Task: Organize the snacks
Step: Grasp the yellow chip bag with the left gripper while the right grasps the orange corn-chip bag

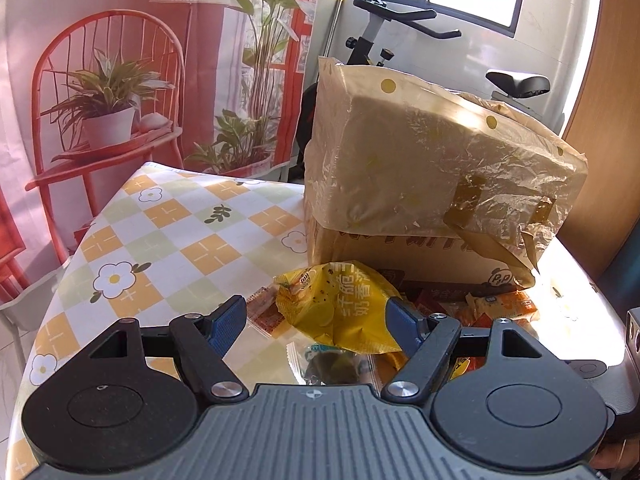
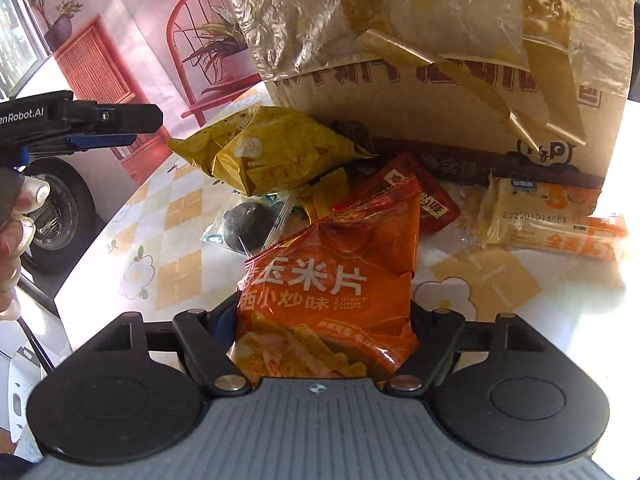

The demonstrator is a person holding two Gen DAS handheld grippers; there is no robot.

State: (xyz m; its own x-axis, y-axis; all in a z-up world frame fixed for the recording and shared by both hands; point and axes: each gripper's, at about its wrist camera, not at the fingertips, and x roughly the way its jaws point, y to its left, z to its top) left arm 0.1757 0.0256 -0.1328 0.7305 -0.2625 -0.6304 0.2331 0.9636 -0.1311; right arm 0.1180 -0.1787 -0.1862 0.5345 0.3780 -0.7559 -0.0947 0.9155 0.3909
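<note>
The crinkled orange corn-chip bag [image 2: 332,292] stands between the jaws of my right hand-held gripper [image 2: 324,320], its lower end rising out of the jaw gap; the fingers are hidden behind the foil, so I judge they are pressing its sides but cannot be sure the grip is firm. Just beyond it on the worktop [image 2: 176,248], covered in a checked floral cloth, lie a clear-wrapped dark round sweet [image 2: 244,224], a red sachet [image 2: 424,196] and pale cracker packets [image 2: 540,212], all near the foot of a cardboard box draped in translucent plastic film [image 2: 440,92].

My left hand-held gripper [image 1: 316,320] stands partly open around a puffy yellow crisp bag [image 1: 340,304]: the right blue pad [image 1: 404,324] touches the bag's edge, the left pad [image 1: 228,322] is clear of it. So that one is not gripped.

I read this as the picking step, one snack per hand. Next I'd close the left jaws gently on the yellow bag, confirm both holds, then lift towards wherever the snacks belong.
</note>
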